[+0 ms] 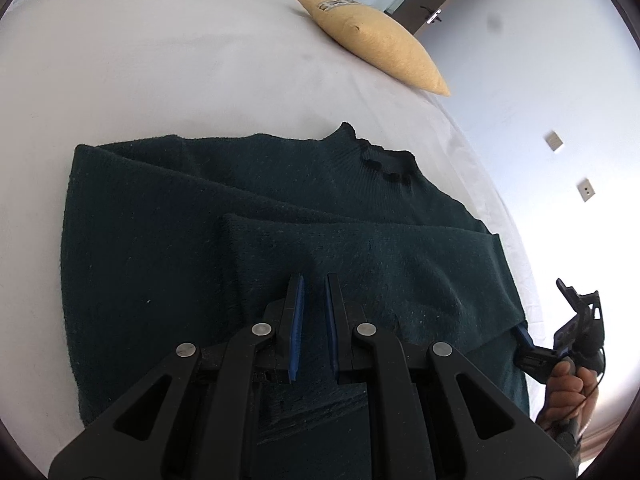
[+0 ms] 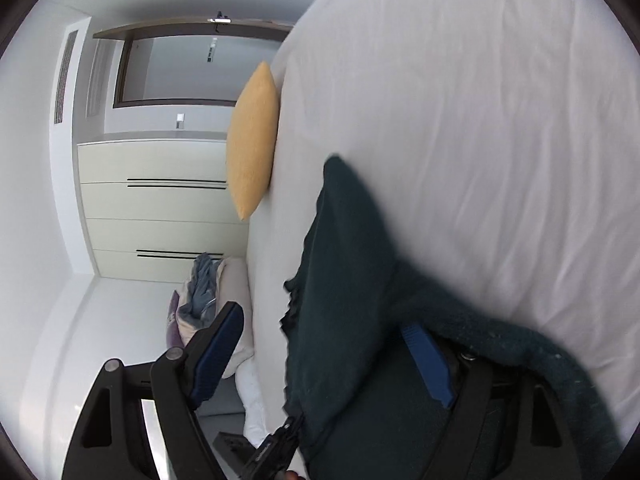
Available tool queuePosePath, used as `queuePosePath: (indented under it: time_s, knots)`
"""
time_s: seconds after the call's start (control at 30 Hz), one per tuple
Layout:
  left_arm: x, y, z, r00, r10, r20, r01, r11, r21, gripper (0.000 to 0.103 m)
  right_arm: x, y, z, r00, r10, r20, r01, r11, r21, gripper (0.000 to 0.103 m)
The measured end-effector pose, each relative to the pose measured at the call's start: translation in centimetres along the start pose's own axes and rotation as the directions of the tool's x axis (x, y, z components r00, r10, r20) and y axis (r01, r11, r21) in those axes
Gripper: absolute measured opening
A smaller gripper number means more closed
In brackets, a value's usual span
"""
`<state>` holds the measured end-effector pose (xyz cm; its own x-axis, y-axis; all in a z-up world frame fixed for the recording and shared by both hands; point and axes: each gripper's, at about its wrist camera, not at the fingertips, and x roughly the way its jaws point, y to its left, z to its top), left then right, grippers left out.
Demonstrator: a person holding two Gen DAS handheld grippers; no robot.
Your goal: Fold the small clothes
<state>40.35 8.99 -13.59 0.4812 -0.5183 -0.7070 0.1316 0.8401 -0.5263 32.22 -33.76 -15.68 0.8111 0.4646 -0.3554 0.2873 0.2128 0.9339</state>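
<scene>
In the left wrist view, a dark green sweater [image 1: 280, 216] lies spread on the white bed [image 1: 160, 72], filling the middle and lower part of the frame, its collar toward one o'clock and a sleeve folded across its body. The left claw [image 1: 314, 300] at six o'clock has its blue pads pressed nearly together, pinching a ridge of the knit. A yellow pillow [image 1: 380, 44] rests on the bed at one o'clock. At four o'clock a hand [image 1: 568, 392] holds the right claw at the sweater's edge. In the right wrist view, the right claw [image 2: 320, 344] stands spread wide; the sweater [image 2: 348, 280] drapes over its right finger [image 2: 428, 364] at five o'clock, unpinched, the left finger [image 2: 216, 352] free at seven. The pillow [image 2: 252, 140] sits at eleven o'clock.
</scene>
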Motion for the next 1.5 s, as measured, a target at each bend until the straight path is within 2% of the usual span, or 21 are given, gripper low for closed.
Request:
queuePosePath:
  time_s: [0.1,0.23,0.3,0.4,0.5,0.63,0.73,0.83,0.97,1.13,1.2,1.27,1.3,1.37,1.43,1.5]
  knots:
    - [0.2,-0.1,0.2,1.000,0.007,-0.004,-0.007,1.000,0.000,0.010,0.1,0.2,0.2,1.000,-0.015,-0.020,0.015,1.000,-0.007,0.084]
    - [0.2,-0.6,0.2,1.000,0.024,-0.005,-0.024,1.000,0.010,0.010,2.6,1.2,-1.7,0.993,-0.003,-0.121,0.001,1.000,-0.018,0.086]
    - [0.4,-0.7,0.3,1.000,0.026,-0.006,-0.026,1.000,0.007,0.010,3.1,1.2,-1.6,0.995,0.000,-0.097,-0.001,1.000,-0.018,0.086]
    - [0.3,-0.6,0.4,1.000,0.022,-0.008,-0.022,1.000,0.004,0.010,3.0,0.7,0.1,0.999,0.038,-0.017,-0.038,0.999,0.007,0.083]
    - [0.4,-0.3,0.4,1.000,0.010,-0.007,-0.010,1.000,-0.004,0.010,2.3,0.3,1.5,0.996,0.086,0.029,-0.086,0.996,0.011,0.078]
    - [0.6,-0.1,0.2,1.000,0.005,-0.005,-0.005,1.000,-0.006,0.010,2.1,-0.6,1.8,0.992,0.117,0.046,-0.117,0.993,0.000,0.073]
    - [0.6,0.2,0.2,1.000,-0.007,-0.007,0.007,1.000,-0.013,0.010,2.3,-0.8,1.5,0.993,0.103,0.055,-0.102,0.994,-0.033,0.066]
    - [0.3,0.8,0.2,1.000,-0.028,-0.010,0.028,0.999,-0.046,0.010,2.0,-1.7,1.8,0.989,0.140,0.056,-0.141,0.990,0.010,0.060]
    - [-0.2,0.3,0.3,1.000,0.005,-0.003,-0.005,1.000,-0.015,0.010,1.6,-1.9,1.8,0.985,0.156,0.074,-0.158,0.987,0.019,0.056]
    - [0.2,0.6,0.2,1.000,-0.006,-0.008,0.006,1.000,-0.030,0.010,1.4,-2.2,0.6,0.976,0.175,0.129,-0.179,0.984,0.023,0.056]
    - [0.3,0.7,0.2,1.000,-0.009,-0.005,0.009,0.999,-0.035,0.010,1.6,-1.8,-0.4,0.975,0.185,0.121,-0.192,0.980,0.052,0.065]
    - [0.4,0.6,0.2,1.000,-0.010,-0.005,0.009,0.999,-0.045,0.010,1.7,-0.5,-1.4,0.975,0.182,0.124,-0.187,0.982,0.028,0.083]
    - [0.5,0.5,0.2,1.000,-0.005,-0.006,0.005,0.999,-0.044,0.010,1.8,0.1,-1.7,0.975,0.175,0.136,-0.178,0.984,0.010,0.088]
    - [0.5,0.2,0.1,1.000,0.010,-0.009,-0.010,1.000,-0.024,0.010,2.2,0.6,-1.4,0.975,0.160,0.151,-0.162,0.987,0.000,0.089]
    - [0.5,0.1,0.2,1.000,0.010,-0.015,-0.010,1.000,-0.015,0.010,2.3,0.3,-0.3,0.975,0.137,0.172,-0.140,0.990,0.003,0.084]
    - [0.5,0.3,0.2,1.000,-0.007,-0.018,0.006,0.999,-0.031,0.010,2.0,-0.6,0.9,0.977,0.135,0.164,-0.142,0.989,0.029,0.075]
